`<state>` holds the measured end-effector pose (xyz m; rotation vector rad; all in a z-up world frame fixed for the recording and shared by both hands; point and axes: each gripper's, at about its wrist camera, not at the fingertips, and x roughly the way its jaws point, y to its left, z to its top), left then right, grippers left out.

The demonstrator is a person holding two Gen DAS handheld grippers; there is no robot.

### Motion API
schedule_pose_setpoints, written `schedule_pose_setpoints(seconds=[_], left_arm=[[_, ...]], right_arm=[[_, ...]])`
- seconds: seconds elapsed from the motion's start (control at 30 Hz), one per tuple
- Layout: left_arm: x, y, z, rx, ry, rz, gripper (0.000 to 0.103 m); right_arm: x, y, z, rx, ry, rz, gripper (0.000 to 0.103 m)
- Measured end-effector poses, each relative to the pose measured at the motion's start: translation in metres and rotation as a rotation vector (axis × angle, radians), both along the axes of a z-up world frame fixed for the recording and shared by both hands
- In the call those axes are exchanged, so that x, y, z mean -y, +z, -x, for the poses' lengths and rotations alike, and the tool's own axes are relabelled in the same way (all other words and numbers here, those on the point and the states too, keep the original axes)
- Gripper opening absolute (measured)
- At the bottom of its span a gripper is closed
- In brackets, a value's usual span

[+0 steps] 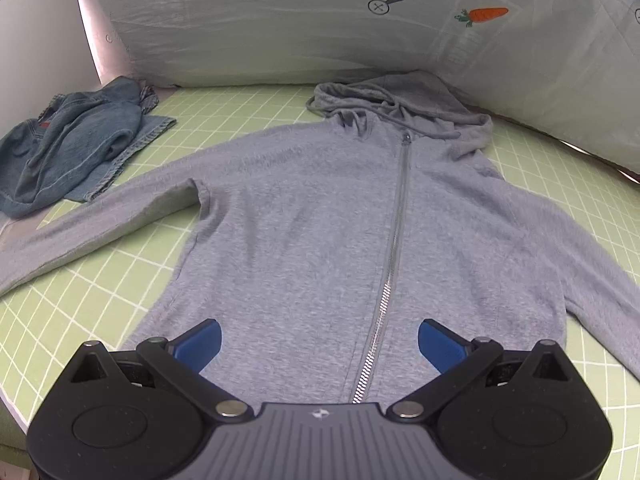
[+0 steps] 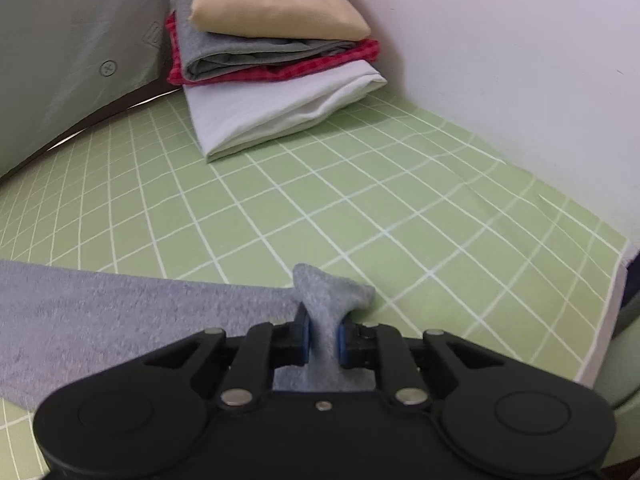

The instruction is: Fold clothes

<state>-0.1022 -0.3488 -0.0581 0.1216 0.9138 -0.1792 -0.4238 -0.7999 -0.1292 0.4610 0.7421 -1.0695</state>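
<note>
Grey hoodie [image 1: 320,208] flat, zipped, mid-bed, hood toward pillow. Right tongs [image 2: 323,340] pinched on sleeve cuff [image 2: 332,292] near bed's right edge; left tongs [image 1: 320,344] wide open, empty, over hem. Lift cuff low, carry sleeve across chest, keep fabric smooth.

Green grid mat [image 1: 100,312] carries grey hoodie [image 1: 320,220], denim heap [image 1: 72,152], folded stack [image 2: 276,60] (corner)

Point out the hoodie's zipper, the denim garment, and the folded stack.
zipper [image 1: 394,240], left wrist view, mid-length of the teeth.
denim garment [image 1: 80,148], left wrist view, crumpled middle.
folded stack [image 2: 276,12], right wrist view, tan top piece.
</note>
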Motion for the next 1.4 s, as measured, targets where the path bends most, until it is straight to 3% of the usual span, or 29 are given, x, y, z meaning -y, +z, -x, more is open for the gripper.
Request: schedule_pose_setpoints(seconds=[0.07, 0.1, 0.2, 0.3, 0.4, 0.5, 0.7, 0.87, 0.97, 1.1, 1.17, 1.2, 1.27, 1.33, 1.4], left_arm=[[-0.01, -0.002, -0.003, -0.005, 0.024, 0.004, 0.103], [-0.017, -0.004, -0.006, -0.007, 0.041, 0.009, 0.103], [-0.038, -0.007, -0.012, -0.014, 0.095, 0.023, 0.103], [-0.06, -0.008, -0.017, -0.017, 0.146, 0.029, 0.103], [-0.083, -0.008, -0.022, -0.018, 0.194, 0.034, 0.103], [-0.104, -0.01, -0.032, -0.013, 0.24, 0.038, 0.103], [-0.126, -0.021, -0.065, -0.051, 0.297, 0.034, 0.103], [-0.13, -0.028, -0.103, -0.038, 0.301, 0.035, 0.103], [-0.126, -0.032, -0.131, -0.04, 0.294, 0.027, 0.103], [-0.112, -0.039, -0.161, -0.047, 0.245, -0.009, 0.103], [-0.106, -0.044, -0.172, -0.046, 0.221, -0.024, 0.103], [-0.105, -0.046, -0.176, -0.048, 0.224, -0.029, 0.103], [-0.104, -0.049, -0.182, -0.054, 0.235, -0.031, 0.103], [-0.105, -0.053, -0.184, -0.064, 0.242, -0.021, 0.103], [-0.106, -0.057, -0.186, -0.076, 0.249, -0.019, 0.103]], right_arm=[[-0.005, 0.0, 0.006, -0.032, -0.037, 0.01, 0.018], [-0.007, 0.0, 0.007, -0.055, -0.052, 0.017, 0.025], [-0.01, 0.001, 0.0, -0.141, -0.09, 0.038, 0.059], [-0.013, 0.007, -0.018, -0.202, -0.105, 0.069, 0.062], [-0.027, 0.016, -0.052, -0.215, -0.068, 0.126, 0.078], [-0.046, 0.019, -0.101, -0.143, 0.045, 0.122, 0.079], [-0.1, 0.012, -0.231, -0.031, 0.331, 0.073, 0.072], [-0.151, 0.009, -0.328, 0.09, 0.533, 0.002, 0.072], [-0.17, 0.002, -0.38, 0.113, 0.639, -0.03, 0.069], [-0.183, -0.01, -0.437, 0.075, 0.741, -0.062, 0.045], [-0.184, -0.018, -0.453, 0.052, 0.779, -0.087, 0.041], [-0.186, -0.021, -0.458, 0.041, 0.804, -0.101, 0.03], [-0.189, -0.021, -0.46, 0.037, 0.851, -0.11, 0.022], [-0.187, -0.018, -0.462, 0.037, 0.89, -0.125, 0.003], [-0.184, -0.017, -0.466, 0.03, 0.899, -0.111, 0.001]])
